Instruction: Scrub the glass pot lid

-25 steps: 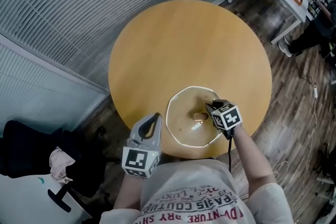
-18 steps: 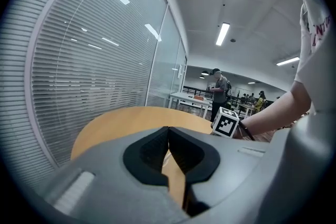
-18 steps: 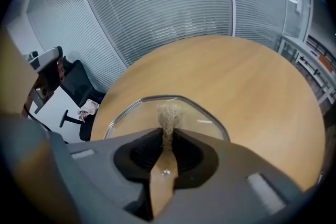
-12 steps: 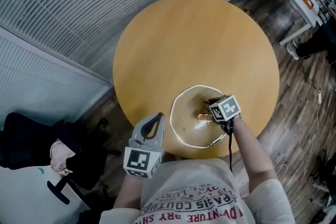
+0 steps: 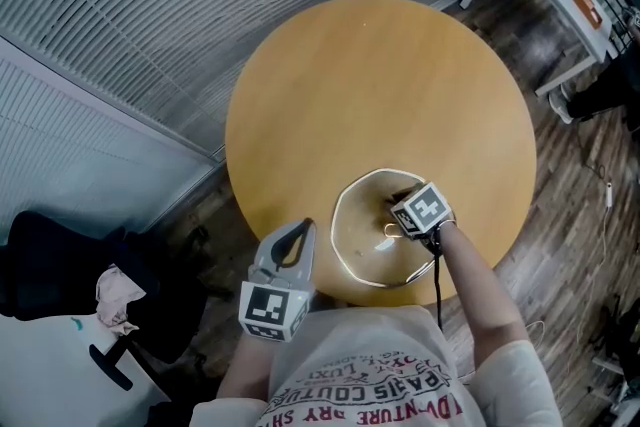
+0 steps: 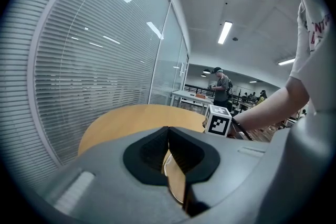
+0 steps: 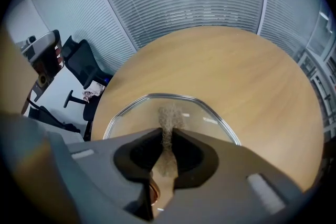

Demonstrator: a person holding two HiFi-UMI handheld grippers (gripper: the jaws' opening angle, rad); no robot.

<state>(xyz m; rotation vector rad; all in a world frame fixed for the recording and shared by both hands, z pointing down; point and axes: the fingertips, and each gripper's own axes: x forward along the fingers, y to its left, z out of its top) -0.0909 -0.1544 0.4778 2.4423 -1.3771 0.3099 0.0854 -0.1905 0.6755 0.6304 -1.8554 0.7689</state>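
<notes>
- Toward the near edge of the round desk (image 5: 380, 85), the glass lid (image 5: 358, 240) is laid flat, with its metal rim close to the side nearest the person.
- Over the lid, the right gripper (image 5: 405, 210) is held with its jaws pinched on a tan scrubbing pad (image 7: 169, 115). The pad is seen poking past the jaw tips toward the glass, but whether it touches the glass cannot be told.
- At the desk's near edge, apart from the lid, the left gripper (image 5: 293, 240) is held with its jaws pressed together and nothing between them.
- The scrubbing step itself is judged to be in hand, worked by the right gripper alone; the lid is not steadied by anything.
- For the next move, the pad is to be pressed down and drawn across the glass. Moderate pressure is called for, since an unheld lid so near the edge could be pushed off it.
</notes>
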